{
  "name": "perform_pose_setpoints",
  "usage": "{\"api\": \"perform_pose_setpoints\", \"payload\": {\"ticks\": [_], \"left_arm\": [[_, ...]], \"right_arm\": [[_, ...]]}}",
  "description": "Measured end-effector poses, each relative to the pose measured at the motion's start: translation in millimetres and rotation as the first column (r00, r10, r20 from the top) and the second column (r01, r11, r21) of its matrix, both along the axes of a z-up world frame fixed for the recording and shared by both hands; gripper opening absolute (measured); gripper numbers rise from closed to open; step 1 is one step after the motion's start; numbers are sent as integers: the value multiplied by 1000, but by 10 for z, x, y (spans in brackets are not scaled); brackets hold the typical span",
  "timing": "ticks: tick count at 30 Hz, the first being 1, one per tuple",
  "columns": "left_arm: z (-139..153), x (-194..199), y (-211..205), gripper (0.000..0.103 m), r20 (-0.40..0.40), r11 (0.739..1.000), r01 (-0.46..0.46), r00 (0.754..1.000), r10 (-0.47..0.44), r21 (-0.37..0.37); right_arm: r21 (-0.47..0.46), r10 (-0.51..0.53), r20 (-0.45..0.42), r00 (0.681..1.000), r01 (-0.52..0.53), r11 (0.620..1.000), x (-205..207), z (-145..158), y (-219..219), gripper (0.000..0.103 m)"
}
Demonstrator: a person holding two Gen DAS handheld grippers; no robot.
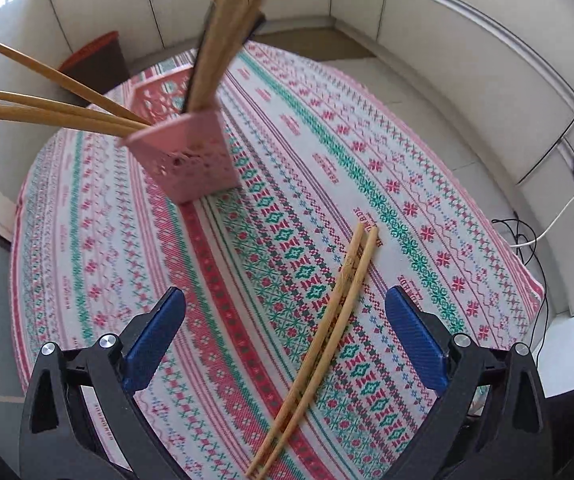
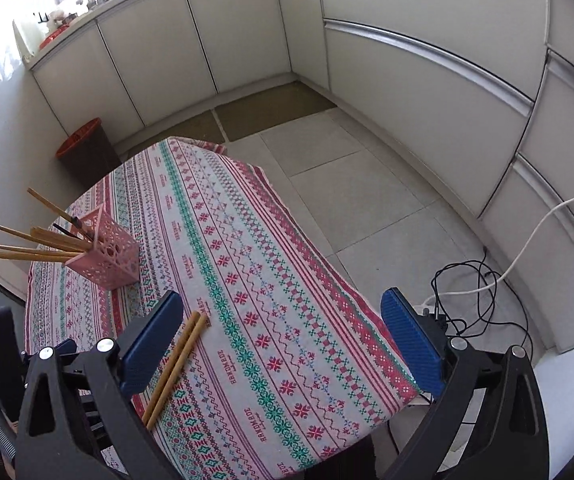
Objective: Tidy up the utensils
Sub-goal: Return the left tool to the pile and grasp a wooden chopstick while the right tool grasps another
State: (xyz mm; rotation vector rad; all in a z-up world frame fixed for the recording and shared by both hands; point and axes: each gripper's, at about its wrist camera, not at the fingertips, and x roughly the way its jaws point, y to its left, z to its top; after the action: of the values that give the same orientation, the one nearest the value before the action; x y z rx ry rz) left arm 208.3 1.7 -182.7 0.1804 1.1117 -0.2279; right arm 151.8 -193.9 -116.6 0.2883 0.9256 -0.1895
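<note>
Nearest to us, the left gripper (image 1: 285,308) stands wide, blue pads (image 1: 155,344) apart and empty. A pair of chopsticks (image 1: 327,328) lies flat on the tablecloth (image 1: 87,240) between the jaws, touching neither pad; their near ends run off the bottom edge. The right gripper (image 2: 283,312) is likewise spread wide and holds nothing. In its view the same pair (image 2: 179,360) lies just beside the left-hand pad (image 2: 151,344), partly hidden behind the gripper frame.

Woven into the cloth we read "HANDMADE" (image 2: 225,356), upside down in the right wrist view; in the left wrist view the lettering is too small to read surely.

Farther on the desk stands a pink perforated holder (image 1: 191,152), upright, with more chopsticks (image 1: 63,116) fanning out of it; some blur and leave the top of frame. A dark utensil among them cannot be identified.

Beyond: a red-rimmed bin (image 2: 83,148) on the floor, cabinets (image 2: 159,48), and cables (image 2: 471,292).
</note>
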Motion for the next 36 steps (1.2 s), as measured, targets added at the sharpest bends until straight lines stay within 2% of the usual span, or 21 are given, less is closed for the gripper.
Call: {"api": "perform_pose_setpoints", "payload": {"ticks": [2,6,14,17,18,20,21,23,26,28,36], "left_arm": [[-93,72,-51,95,-18,1000,-2,1000,2,2],[-259,182,-162,86,-40,1000,6,999,-5,28],[-436,332,-371,79,-27,995,40,999,-38,91],[-499,413,-424,73,-45,995,51,998,-47,91],[-496,434,-449,68,-42,994,59,998,-56,88],[-503,485,-513,51,-47,992,84,996,-80,96],[-542,507,-543,40,-75,990,100,993,-93,96],[-587,517,-578,38,-80,989,113,991,-105,100],[-587,515,-577,25,-95,988,133,987,-126,78],[-584,493,-551,8,-91,987,141,987,-134,81],[-314,163,-142,7,-10,992,99,995,-98,78]], "right_arm": [[-15,3,-8,1000,-3,1000,-5,-22,-4,96],[-36,10,-19,1000,-11,999,-22,-57,-14,96],[-50,-5,-47,999,2,999,-7,-120,-129,96],[-55,-20,-58,998,17,998,1,-153,-185,96],[-57,-27,-61,998,24,998,6,-163,-205,96],[-56,-44,-70,997,40,998,16,-182,-250,96],[-50,-51,-77,996,47,998,22,-196,-269,96],[-32,-60,-94,994,57,998,43,-222,-296,96],[-10,-64,-132,989,64,998,83,-286,-303,96],[9,-56,-160,986,58,998,111,-335,-270,96],[86,1,-237,971,20,996,363,-527,99,96]]}}
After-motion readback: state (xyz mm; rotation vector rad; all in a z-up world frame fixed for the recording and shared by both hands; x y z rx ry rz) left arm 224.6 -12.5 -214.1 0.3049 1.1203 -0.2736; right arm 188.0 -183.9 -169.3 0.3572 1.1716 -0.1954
